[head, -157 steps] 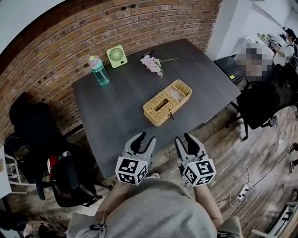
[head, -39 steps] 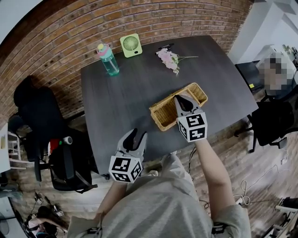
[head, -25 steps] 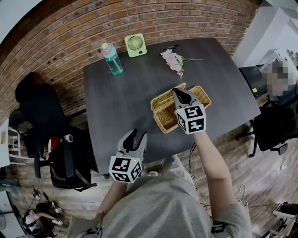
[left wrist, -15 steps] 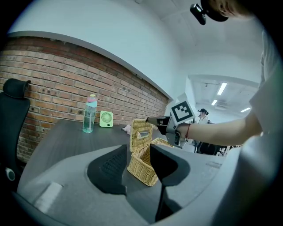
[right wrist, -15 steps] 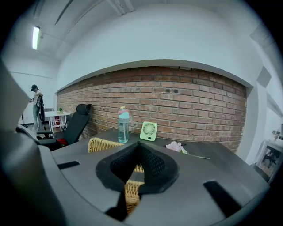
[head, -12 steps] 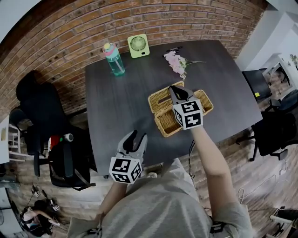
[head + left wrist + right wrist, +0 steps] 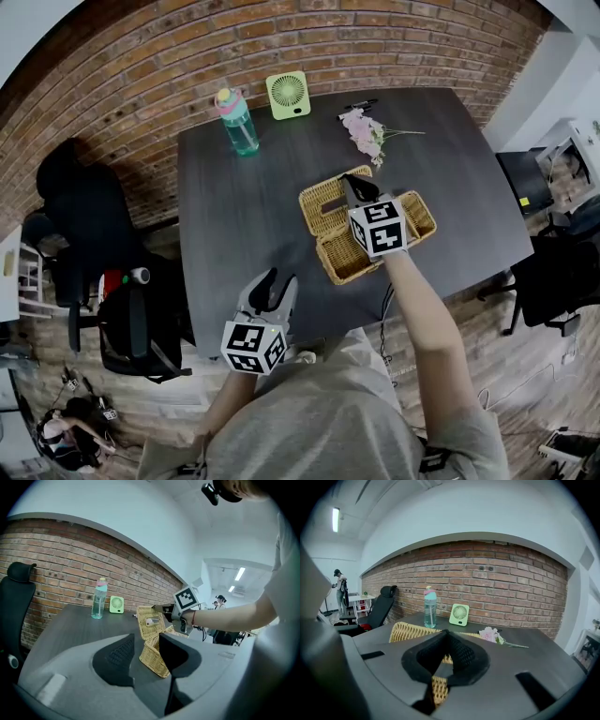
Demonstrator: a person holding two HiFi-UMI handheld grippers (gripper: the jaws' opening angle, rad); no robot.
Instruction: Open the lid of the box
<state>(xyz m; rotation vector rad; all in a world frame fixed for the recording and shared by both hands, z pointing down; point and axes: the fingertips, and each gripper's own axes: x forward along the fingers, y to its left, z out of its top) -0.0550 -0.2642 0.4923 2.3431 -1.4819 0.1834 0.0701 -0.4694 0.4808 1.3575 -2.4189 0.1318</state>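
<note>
A woven wicker box point(image 7: 342, 262) stands near the front of the dark table point(image 7: 244, 216). Its lid point(image 7: 321, 195) is tilted up on the far-left side, hinged at the back. My right gripper point(image 7: 349, 182) is shut on the lid's free edge, above the box. In the right gripper view the closed jaws point(image 7: 446, 637) cover most of the lid point(image 7: 408, 631). My left gripper point(image 7: 275, 281) hangs open at the table's near edge with nothing in it. From the left gripper view point(image 7: 145, 639) I see the box point(image 7: 152, 660) with its lid point(image 7: 150, 620) upright.
At the back of the table are a teal bottle point(image 7: 236, 122), a green fan point(image 7: 288, 94), pink flowers point(image 7: 367, 134) and a pen point(image 7: 356, 106). A black chair point(image 7: 70, 202) is at the left, another chair point(image 7: 553, 272) at the right.
My right gripper has swung the lid up from the box and back to the far left, so it now stands much steeper. My left gripper has stayed by the table edge.
</note>
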